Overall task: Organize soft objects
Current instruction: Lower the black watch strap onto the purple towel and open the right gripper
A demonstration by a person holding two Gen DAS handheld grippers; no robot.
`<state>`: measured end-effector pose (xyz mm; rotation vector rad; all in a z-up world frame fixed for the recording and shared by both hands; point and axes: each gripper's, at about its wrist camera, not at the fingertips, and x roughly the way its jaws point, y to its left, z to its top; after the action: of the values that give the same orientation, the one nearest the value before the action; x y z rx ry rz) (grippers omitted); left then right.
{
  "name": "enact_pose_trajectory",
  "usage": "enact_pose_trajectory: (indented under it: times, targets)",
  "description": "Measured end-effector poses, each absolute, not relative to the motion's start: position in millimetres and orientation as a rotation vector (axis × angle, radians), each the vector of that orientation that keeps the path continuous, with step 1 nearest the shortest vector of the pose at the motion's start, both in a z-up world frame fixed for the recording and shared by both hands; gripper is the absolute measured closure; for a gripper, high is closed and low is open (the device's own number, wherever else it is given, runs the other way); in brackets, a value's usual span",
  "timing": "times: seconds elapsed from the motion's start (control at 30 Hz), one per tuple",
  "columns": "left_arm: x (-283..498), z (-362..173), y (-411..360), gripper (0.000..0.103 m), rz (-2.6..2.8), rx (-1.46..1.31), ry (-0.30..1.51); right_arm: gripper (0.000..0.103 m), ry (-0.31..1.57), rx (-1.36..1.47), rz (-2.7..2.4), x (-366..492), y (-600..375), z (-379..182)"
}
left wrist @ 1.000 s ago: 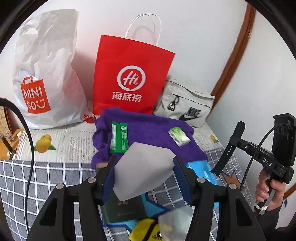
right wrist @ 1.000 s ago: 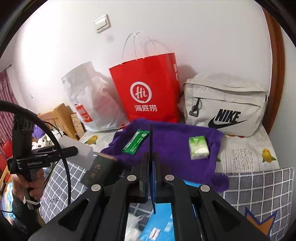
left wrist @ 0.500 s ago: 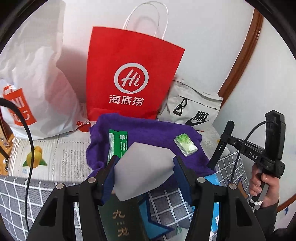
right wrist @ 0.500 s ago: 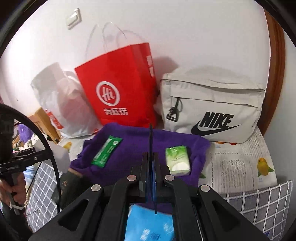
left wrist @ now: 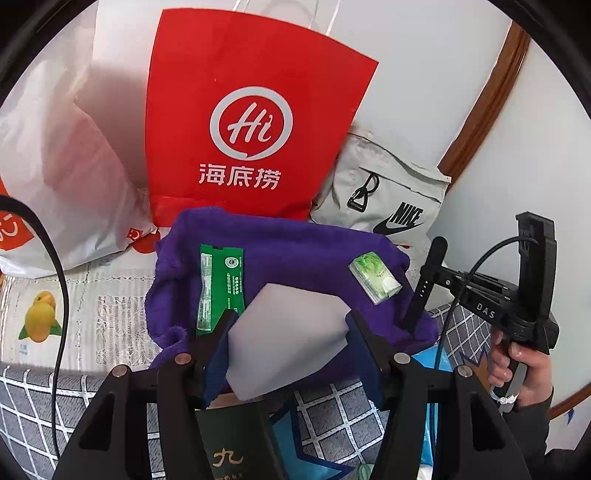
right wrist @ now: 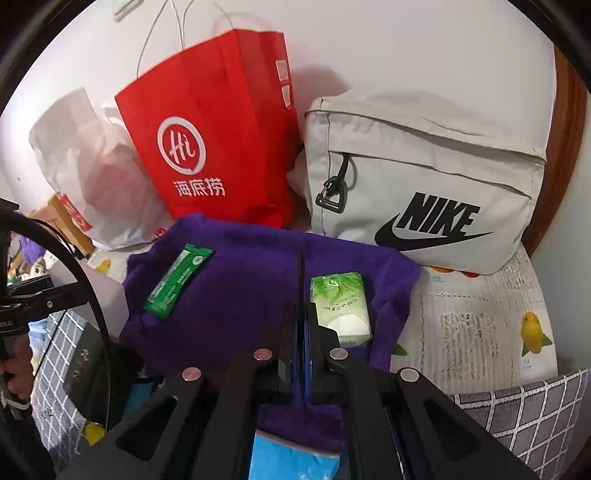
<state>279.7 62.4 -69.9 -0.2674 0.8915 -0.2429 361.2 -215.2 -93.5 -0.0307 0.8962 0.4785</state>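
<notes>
While the purple towel (right wrist: 251, 295) lies spread on the bed with a green sachet (right wrist: 177, 280) and tissue pack (right wrist: 340, 306) on it, the left gripper (left wrist: 288, 332) clamps a white block (left wrist: 288, 332) and the right gripper (right wrist: 300, 325) is fully clenched on nothing, red bag (right wrist: 218, 136) behind.

1. Plain white wall (right wrist: 406, 48) behind, evenly lit, soft shadows thrown on it.
2. Curved brown wooden trim (left wrist: 484, 99) along the wall's right side.
3. White switch plate (right wrist: 127, 5) high on the wall at upper left, partly cut off.
4. Bed surface below: grey sheet with white grid lines (left wrist: 29, 410) in front, pale printed cover with yellow fruit motifs (right wrist: 480, 332) toward the wall.
5. Light wooden furniture (right wrist: 70, 221) at far left, mostly hidden.
</notes>
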Motion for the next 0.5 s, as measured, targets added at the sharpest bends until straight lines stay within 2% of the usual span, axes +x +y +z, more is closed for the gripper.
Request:
enact_pose_trajectory:
  times: [0.5]
  targets:
    - [299.9,-92.9,79.8,0.045,-0.186,-0.302,0.935,0.100,0.916,-0.119,0.473,389.1,-181.6,-118.0]
